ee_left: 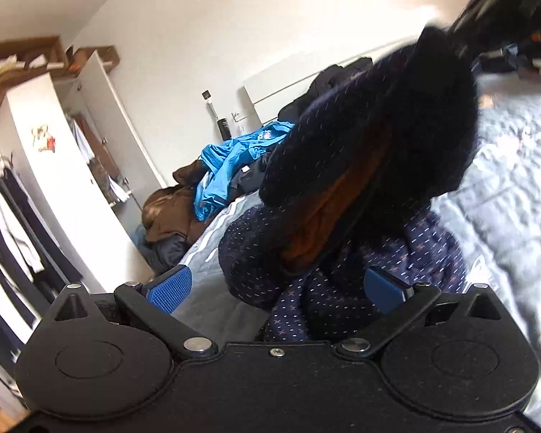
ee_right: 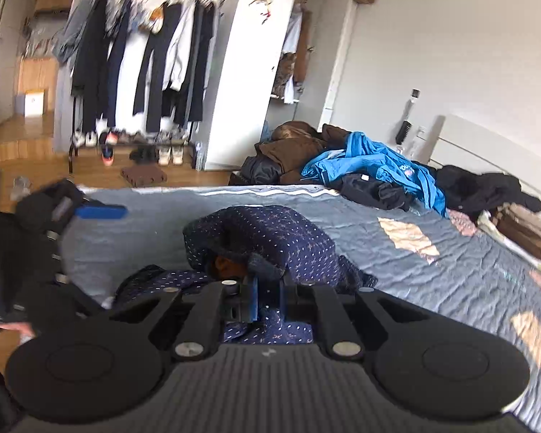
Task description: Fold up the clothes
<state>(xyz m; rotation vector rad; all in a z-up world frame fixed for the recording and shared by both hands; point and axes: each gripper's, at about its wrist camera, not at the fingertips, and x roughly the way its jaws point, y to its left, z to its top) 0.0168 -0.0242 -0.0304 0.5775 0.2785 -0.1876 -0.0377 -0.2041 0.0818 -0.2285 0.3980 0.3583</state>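
Right hand-held gripper [ee_right: 265, 301]: jaws clenched on edge of navy dotted garment [ee_right: 270, 238], fabric lifted into hump over grey bed cover [ee_right: 432, 270]. Left hand-held gripper [ee_left: 277, 288]: blue pads wide apart, released, garment bunched between and beyond them, not pinched. Garment sits near edge of bed, crumpled, orange lining showing, not flat. Far side: blue jacket [ee_right: 378, 169] and brown clothes pile [ee_right: 288, 148]. Risk: single-point grip lets cloth slip or twist; left jaws closing on bunched layers would catch several folds, giving crooked crease.
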